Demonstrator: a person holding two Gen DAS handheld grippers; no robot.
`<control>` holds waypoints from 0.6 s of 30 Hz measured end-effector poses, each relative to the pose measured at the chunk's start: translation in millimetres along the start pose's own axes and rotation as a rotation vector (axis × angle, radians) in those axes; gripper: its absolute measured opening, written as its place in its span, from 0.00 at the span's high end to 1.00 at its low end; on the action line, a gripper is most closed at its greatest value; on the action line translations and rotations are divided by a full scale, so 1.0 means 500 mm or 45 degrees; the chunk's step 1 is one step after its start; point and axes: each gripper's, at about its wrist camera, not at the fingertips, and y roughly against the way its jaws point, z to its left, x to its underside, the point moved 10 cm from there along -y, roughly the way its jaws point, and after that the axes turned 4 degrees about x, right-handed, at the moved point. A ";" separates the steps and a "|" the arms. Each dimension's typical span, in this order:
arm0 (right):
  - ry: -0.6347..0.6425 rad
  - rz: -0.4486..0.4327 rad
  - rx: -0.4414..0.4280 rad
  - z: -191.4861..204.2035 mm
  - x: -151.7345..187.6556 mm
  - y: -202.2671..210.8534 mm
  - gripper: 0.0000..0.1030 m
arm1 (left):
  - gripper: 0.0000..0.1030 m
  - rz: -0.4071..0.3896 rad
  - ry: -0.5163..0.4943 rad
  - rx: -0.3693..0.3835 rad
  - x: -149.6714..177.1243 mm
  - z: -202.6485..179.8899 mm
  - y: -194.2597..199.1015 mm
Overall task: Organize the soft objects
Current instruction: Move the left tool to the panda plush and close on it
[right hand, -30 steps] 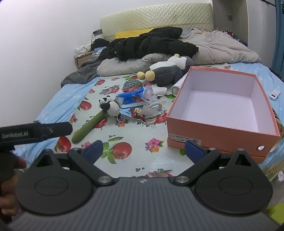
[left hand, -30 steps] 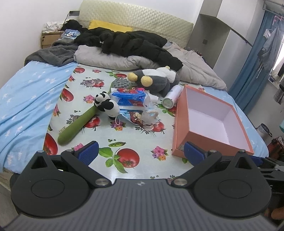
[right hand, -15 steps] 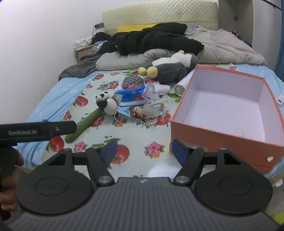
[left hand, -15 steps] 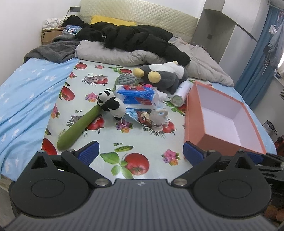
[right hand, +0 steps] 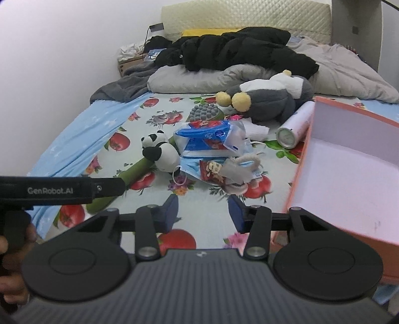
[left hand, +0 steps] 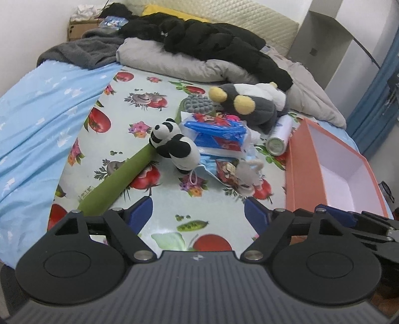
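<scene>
Both wrist cameras look low from the bed's (left hand: 37, 119) foot edge toward the headboard (right hand: 247, 15), sharing panda (left hand: 174, 147) and box (right hand: 349, 159)

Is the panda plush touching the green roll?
Touching. In the left wrist view the panda plush lies across the upper end of the green roll, with no gap between them.

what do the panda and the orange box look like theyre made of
The panda looks like plush fabric: fuzzy, matte black-and-white pile, rounded stuffed shape. The orange box seems to be stiff cardboard or paperboard: thin straight walls, matte salmon outside, pale smooth lining inside.
</scene>
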 end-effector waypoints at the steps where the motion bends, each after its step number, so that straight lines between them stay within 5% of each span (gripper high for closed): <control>1: 0.002 0.005 0.007 -0.001 -0.004 -0.014 0.53 | 0.20 0.003 0.009 -0.002 -0.005 0.006 -0.009; 18: 0.002 0.127 0.066 -0.038 -0.050 -0.257 0.54 | 0.22 0.057 0.205 -0.004 -0.096 0.077 -0.254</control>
